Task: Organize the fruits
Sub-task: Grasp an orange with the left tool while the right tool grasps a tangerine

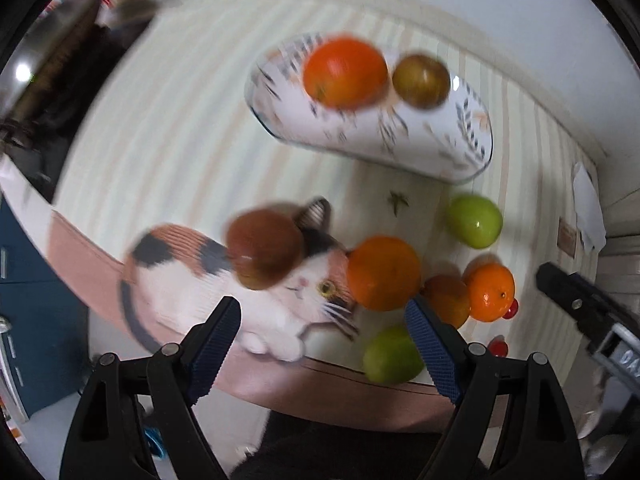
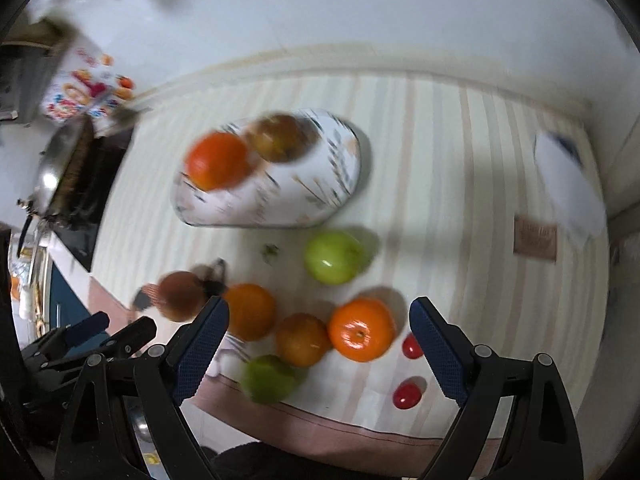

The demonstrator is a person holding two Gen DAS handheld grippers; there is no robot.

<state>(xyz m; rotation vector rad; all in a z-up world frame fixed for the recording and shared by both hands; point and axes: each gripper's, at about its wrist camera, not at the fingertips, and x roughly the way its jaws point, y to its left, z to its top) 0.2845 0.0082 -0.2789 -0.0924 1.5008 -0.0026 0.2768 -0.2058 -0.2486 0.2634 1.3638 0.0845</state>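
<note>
Both views look down on a striped tablecloth (image 2: pixel 460 184) with a cat picture (image 1: pixel 224 292) at its near edge, and both are blurred.

The left gripper (image 1: pixel 324 332) hangs over the cloth with its jaws wide apart and nothing between the blue pads (image 1: pixel 216 344). Through the gap lie the cat's face and paws. A brown apple (image 1: pixel 264 248) sits at 11 o'clock from the gap, just beyond the left pad. A big orange (image 1: pixel 382 272) lies at 1 o'clock, touching the tip of the right pad in the picture. A green apple (image 1: pixel 390 356) shows at 3 o'clock, partly behind that pad.

The right gripper (image 2: pixel 320 328) also stands wide open, holding nothing. Between its pads lie 3 fruits: an orange (image 2: pixel 250 310) by the left pad at 10 o'clock, a darker orange (image 2: pixel 302 338) near the middle, and a bright tangerine (image 2: pixel 362 328) at 2 o'clock. A green apple (image 2: pixel 268 378) lies at 7 o'clock and 2 small red tomatoes (image 2: pixel 408 394) at 4 o'clock, by the right pad. Another green apple (image 2: pixel 334 256) sits at 12 o'clock, well beyond the tips.

Farther off at 12 o'clock a patterned oval dish (image 2: pixel 320 196) holds an orange fruit (image 2: pixel 218 160) and a brownish one (image 2: pixel 276 138), side by side and touching
</note>
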